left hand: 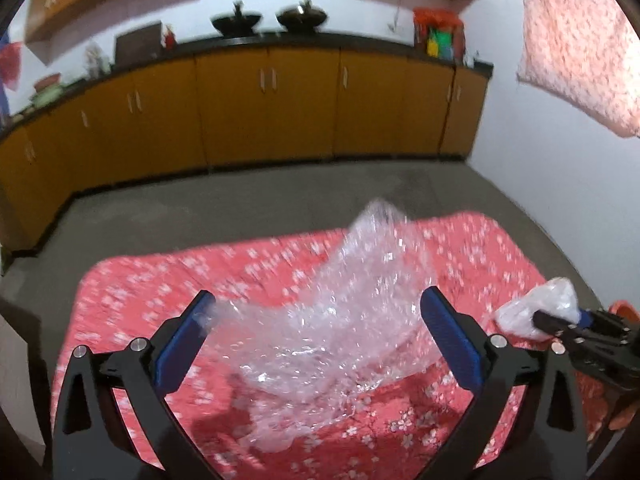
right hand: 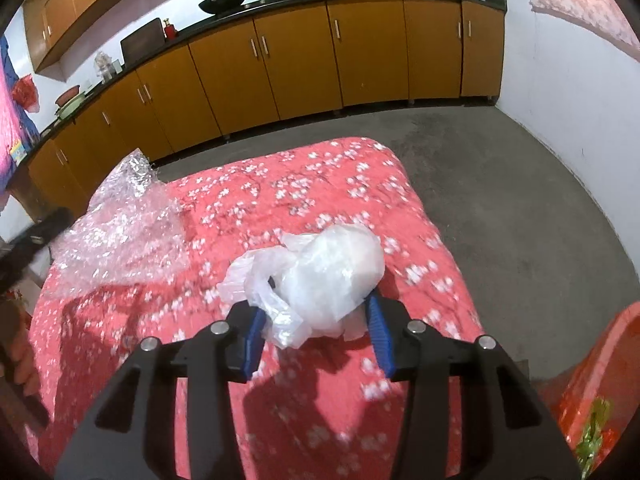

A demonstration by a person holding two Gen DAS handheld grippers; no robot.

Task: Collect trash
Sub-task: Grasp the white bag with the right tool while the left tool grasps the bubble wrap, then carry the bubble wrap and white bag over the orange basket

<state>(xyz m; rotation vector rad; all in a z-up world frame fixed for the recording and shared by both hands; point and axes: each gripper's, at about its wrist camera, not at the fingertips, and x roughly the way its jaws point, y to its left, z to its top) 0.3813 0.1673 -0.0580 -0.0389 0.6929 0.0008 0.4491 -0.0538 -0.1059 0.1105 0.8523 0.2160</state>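
Item 1, bubble wrap sheet point(left hand: 320, 340): lies crumpled on red floral cloth point(left hand: 132, 300), between the left gripper point(left hand: 320, 312) jaws, which are spread wide; pads not pressing. Long axis runs from near the jaws up-right, far tip lifted. Right view only shows it at the cloth's left edge.

Item 2, white plastic bag point(right hand: 320, 280): mid-cloth, pinched by the right gripper point(right hand: 316, 316) jaws; bulk points away from cam.

Bare grey floor point(right hand: 500, 200) beyond the cloth, up to the yellow cabinets point(right hand: 300, 60).

bubble wrap point(left hand: 320, 336) blocks cloth point(left hand: 132, 292), right side bare
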